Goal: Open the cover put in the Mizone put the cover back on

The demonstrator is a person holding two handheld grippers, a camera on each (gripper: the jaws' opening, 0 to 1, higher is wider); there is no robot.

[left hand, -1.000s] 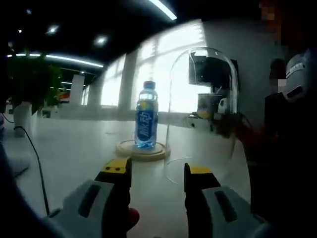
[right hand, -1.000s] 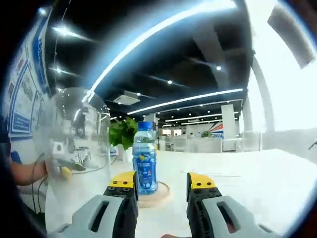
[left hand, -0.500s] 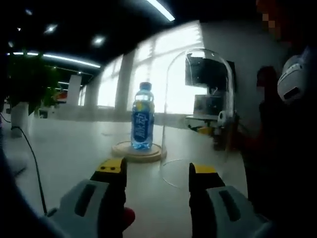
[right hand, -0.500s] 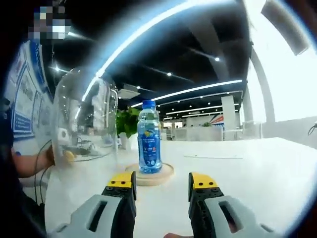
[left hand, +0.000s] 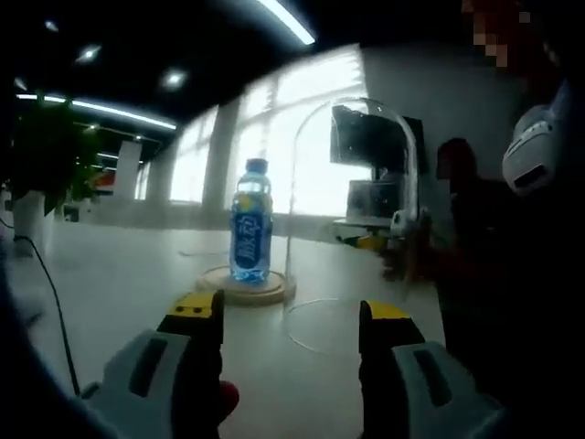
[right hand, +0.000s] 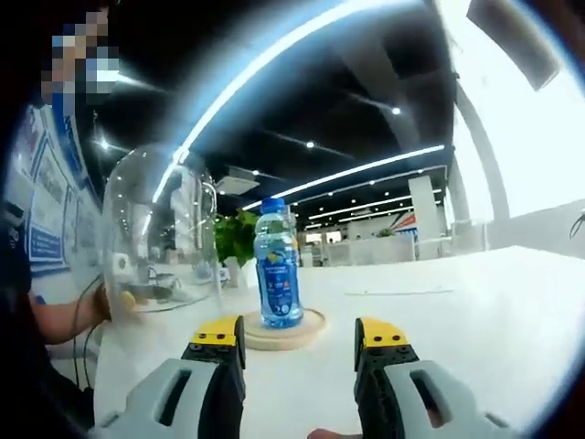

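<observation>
With both my left gripper's (left hand: 291,315) and right gripper's (right hand: 299,337) jaws wide and empty, the blue-labelled Mizone bottle (right hand: 278,276) stands on its round wooden base (right hand: 279,331) on the white worktop (right hand: 475,311); the clear glass dome cover (right hand: 160,233), held alongside, has drifted further off the base, leaving the covering undone.
</observation>
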